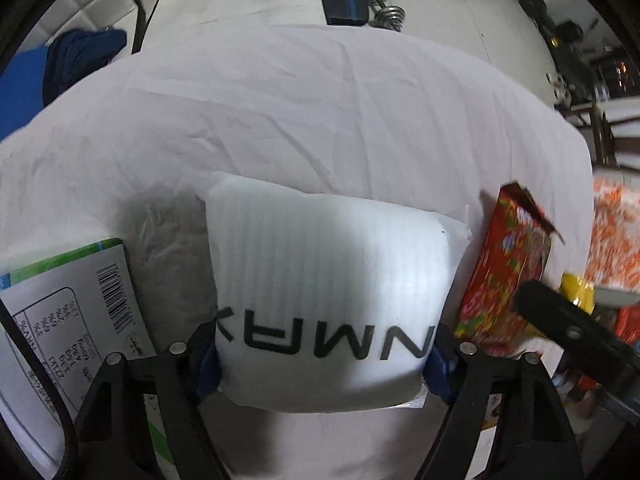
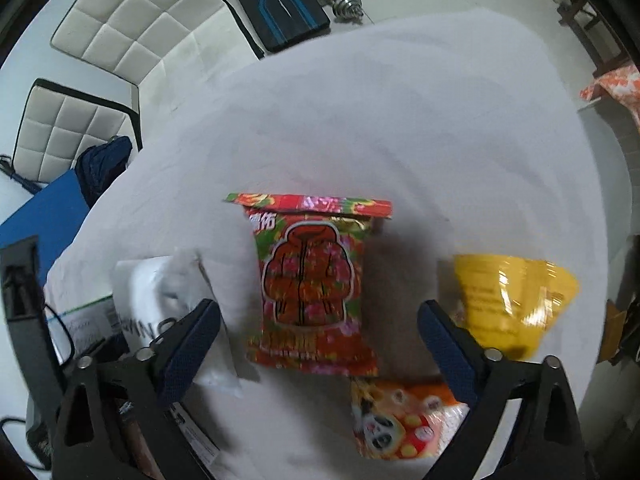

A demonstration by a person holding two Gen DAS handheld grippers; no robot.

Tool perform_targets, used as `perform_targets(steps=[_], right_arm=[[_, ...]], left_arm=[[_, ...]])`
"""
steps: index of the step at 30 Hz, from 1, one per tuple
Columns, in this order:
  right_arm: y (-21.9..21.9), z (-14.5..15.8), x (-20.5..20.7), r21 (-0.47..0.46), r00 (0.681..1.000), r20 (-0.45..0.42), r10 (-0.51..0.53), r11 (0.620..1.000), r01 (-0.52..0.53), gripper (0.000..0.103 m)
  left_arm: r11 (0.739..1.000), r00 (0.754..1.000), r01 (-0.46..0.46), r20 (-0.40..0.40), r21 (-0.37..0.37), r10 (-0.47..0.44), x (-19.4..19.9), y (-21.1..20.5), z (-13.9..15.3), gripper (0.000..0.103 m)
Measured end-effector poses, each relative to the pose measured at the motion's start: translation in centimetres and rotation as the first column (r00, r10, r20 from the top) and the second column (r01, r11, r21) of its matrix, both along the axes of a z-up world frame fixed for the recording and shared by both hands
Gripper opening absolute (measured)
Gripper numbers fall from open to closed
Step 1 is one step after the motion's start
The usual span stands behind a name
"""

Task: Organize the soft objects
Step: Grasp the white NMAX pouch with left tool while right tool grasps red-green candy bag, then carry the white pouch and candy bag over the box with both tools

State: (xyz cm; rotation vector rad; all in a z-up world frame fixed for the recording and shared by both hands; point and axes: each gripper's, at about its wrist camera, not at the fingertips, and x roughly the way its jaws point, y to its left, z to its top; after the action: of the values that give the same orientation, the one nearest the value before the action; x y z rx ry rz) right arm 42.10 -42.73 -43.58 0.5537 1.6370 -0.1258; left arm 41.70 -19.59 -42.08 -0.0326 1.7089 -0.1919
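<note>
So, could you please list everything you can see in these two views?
foam pouch: 1, white with black lettering, between left gripper's fingers
red snack bag: 1, red floral, cloth centre
yellow packet: 1, right of red bag
panda snack bag: 1, orange, near edge
barcoded pack: 1, white-green, left
tablecloth: 1, white
chairs: 2, white quilted, behind
dumbbell: 1, metal, floor
left gripper: closed on pouch
right gripper: open, over red bag

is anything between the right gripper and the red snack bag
Nothing visible is. The right gripper is open, and the red snack bag lies flat on the white cloth in the gap ahead of its fingers. The yellow bag and the panda packet lie off to the side.
</note>
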Motion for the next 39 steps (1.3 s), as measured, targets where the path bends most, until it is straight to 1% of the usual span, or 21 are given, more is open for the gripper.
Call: perform_targets(steps=[1,3,4,6,7,9,11,15,19,27,34,38,39], right_arm=[[0.0,-0.5,0.3,0.007,1.0,-0.007,-0.004,1.0,0.004,0.09],[0.4,-1.8,0.5,0.025,0.999,-0.032,-0.002,1.0,0.003,0.077],[0.5,-2.3,0.7,0.021,0.999,-0.045,0.004,1.0,-0.003,0.072],[0.8,-2.8,0.7,-0.007,0.998,-0.058,0.018,1.0,-0.019,0.06],[1.0,-2.9,0.8,-0.021,0.998,-0.058,0.026,0.999,-0.028,0.059],[1.7,-2.9,0.9,-0.051,0.997,-0.059,0.046,0.998,-0.049,0.051],[2.6,-2.9,1.1,-0.078,0.996,-0.06,0.072,0.994,-0.077,0.05],[4.3,-2.2,0.9,-0.115,0.992,-0.052,0.114,0.986,-0.119,0.048],[5.6,-0.6,0.3,-0.142,0.989,-0.018,0.149,0.978,-0.15,0.047],[6.5,4.8,-1.8,-0.175,0.978,0.068,0.2,0.967,-0.185,0.047],[8.0,9.3,-5.2,-0.179,0.97,0.128,0.209,0.966,-0.184,0.047],[9.9,11.9,-7.2,-0.17,0.96,0.162,0.229,0.965,-0.201,0.047],[9.8,12.6,-8.0,-0.167,0.957,0.17,0.236,0.964,-0.208,0.047]], left_arm=[[1.0,1.0,-0.012,-0.004,-0.006,0.012,0.0,0.1,0.0,0.079],[1.0,1.0,-0.018,-0.012,-0.008,0.018,0.0,0.2,-0.2,0.08],[1.0,1.0,-0.017,-0.019,-0.012,0.017,0.0,0.3,-0.4,0.08],[1.0,0.999,-0.018,-0.028,-0.024,0.017,0.6,0.1,-0.6,0.08],[1.0,1.0,-0.017,-0.022,-0.026,0.016,0.7,0.2,-0.7,0.079],[1.0,1.0,-0.012,-0.015,-0.025,0.012,0.7,0.3,-0.7,0.077],[1.0,1.0,-0.012,0.002,-0.024,0.013,0.1,0.4,-0.5,0.073],[1.0,0.998,-0.012,0.055,-0.012,0.013,-0.5,0.3,0.3,0.071],[1.0,0.992,0.005,0.124,-0.001,-0.005,-1.0,0.2,2.5,0.07],[0.999,0.965,0.038,0.261,-0.001,-0.036,-4.0,0.8,7.9,0.07],[0.999,0.944,0.035,0.329,-0.009,-0.03,-6.8,3.2,11.8,0.07],[0.999,0.937,0.018,0.348,-0.029,-0.006,-8.0,4.9,13.5,0.07],[0.999,0.936,0.007,0.353,-0.035,0.006,-8.6,5.9,14.1,0.07]])
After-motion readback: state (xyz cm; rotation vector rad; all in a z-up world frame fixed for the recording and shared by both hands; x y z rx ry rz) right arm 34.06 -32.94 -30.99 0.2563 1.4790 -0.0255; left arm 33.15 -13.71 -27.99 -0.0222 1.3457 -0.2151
